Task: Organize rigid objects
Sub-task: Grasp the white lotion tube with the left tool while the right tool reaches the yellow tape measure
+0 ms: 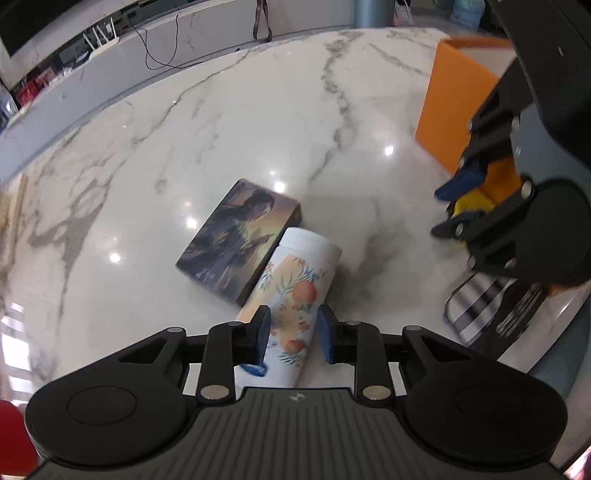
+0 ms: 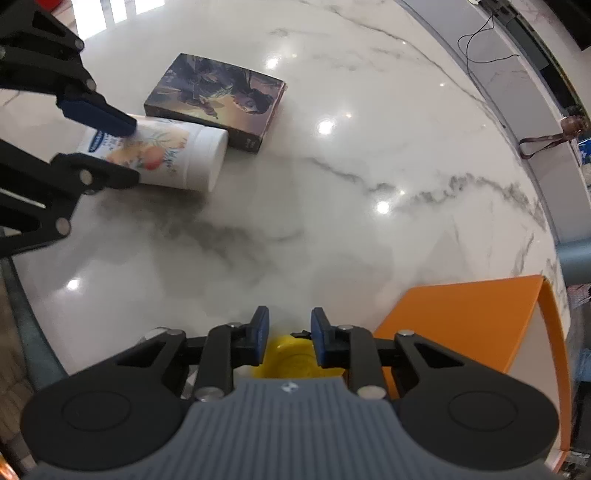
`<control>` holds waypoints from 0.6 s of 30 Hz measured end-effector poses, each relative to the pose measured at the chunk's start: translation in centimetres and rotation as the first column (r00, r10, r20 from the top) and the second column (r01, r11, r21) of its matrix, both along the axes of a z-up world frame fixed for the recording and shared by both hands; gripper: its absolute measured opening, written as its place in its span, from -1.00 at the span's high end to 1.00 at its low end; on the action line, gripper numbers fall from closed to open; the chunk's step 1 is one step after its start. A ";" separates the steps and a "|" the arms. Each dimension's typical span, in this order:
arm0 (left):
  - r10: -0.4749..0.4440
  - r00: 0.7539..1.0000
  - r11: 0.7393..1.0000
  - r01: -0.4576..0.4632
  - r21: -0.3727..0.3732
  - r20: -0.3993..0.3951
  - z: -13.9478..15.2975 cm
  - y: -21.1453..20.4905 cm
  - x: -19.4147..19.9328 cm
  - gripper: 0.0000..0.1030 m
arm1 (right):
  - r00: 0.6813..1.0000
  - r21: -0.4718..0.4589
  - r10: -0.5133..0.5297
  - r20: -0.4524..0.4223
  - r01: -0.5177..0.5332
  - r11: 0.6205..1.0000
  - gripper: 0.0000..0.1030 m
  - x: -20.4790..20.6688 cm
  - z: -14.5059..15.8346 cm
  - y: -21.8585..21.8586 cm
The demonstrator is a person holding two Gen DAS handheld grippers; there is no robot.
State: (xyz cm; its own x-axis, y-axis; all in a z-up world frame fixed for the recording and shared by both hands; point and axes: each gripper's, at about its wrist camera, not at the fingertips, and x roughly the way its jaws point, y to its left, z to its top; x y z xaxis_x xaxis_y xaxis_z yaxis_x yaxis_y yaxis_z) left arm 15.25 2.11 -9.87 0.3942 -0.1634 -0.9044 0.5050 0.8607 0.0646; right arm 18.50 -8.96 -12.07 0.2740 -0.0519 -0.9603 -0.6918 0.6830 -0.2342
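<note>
Brand lettering on canister (image 2: 155, 155) unreadable

yellow object (image 2: 291, 356): mostly hidden behind fingers | orange box (image 2: 480, 325): cut off at edge

White marble table (image 1: 229, 122) with grey veins and glare spots, grey ledge (image 1: 110, 55) behind it with a black cable (image 1: 155, 55) and a white router (image 1: 105, 35), red object (image 1: 13, 435) at lower-left edge.
</note>
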 end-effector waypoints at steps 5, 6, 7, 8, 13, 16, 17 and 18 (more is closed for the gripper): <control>-0.074 0.997 0.997 0.074 -0.005 0.027 0.6 -0.4 -0.1 0.27 | 0.998 0.015 0.058 -0.035 -0.058 0.998 0.15 0.1 1.2 -0.5; -0.103 0.994 0.995 0.103 0.005 0.039 0.6 -0.6 -0.4 0.22 | 0.996 0.008 0.077 -0.049 -0.076 0.997 0.12 0.1 1.4 -0.5; -0.127 0.991 0.992 0.126 0.021 0.049 0.6 -0.7 -0.6 0.14 | 0.993 -0.008 0.095 -0.070 -0.095 0.995 0.12 0.1 1.3 -0.4; -0.144 0.988 0.989 0.142 0.038 0.057 0.6 -0.8 -0.7 0.13 | 0.990 -0.024 0.110 -0.091 -0.112 0.993 0.12 0.2 1.3 -0.4; -0.158 0.986 0.987 0.155 0.044 0.050 0.0 -1.2 -0.2 0.13 | 0.968 -0.105 0.175 -0.181 -0.196 0.975 0.21 -0.4 0.8 0.0; -0.149 0.987 0.988 0.146 0.047 0.056 -0.3 -1.3 0.0 0.07 | 0.961 -0.157 0.159 -0.226 -0.197 0.968 0.23 -0.4 0.4 0.1; -0.146 0.987 0.989 0.143 0.047 0.060 -0.3 -1.3 0.0 0.05 | 0.960 -0.169 0.154 -0.235 -0.196 0.966 0.22 -0.3 0.2 0.2; -0.142 0.988 0.989 0.139 0.046 0.062 -0.4 -1.3 0.1 0.04 | 0.960 -0.177 0.144 -0.241 -0.189 0.966 0.20 -0.2 0.1 0.3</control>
State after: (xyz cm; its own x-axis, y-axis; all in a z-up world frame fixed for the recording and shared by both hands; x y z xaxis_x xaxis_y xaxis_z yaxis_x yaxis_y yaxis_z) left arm 15.38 0.79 -10.24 0.4279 -0.1840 -0.8849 0.6144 0.7773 0.1355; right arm 18.29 -8.69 -12.01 0.0739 -0.2171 -0.9733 -0.8419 0.5096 -0.1776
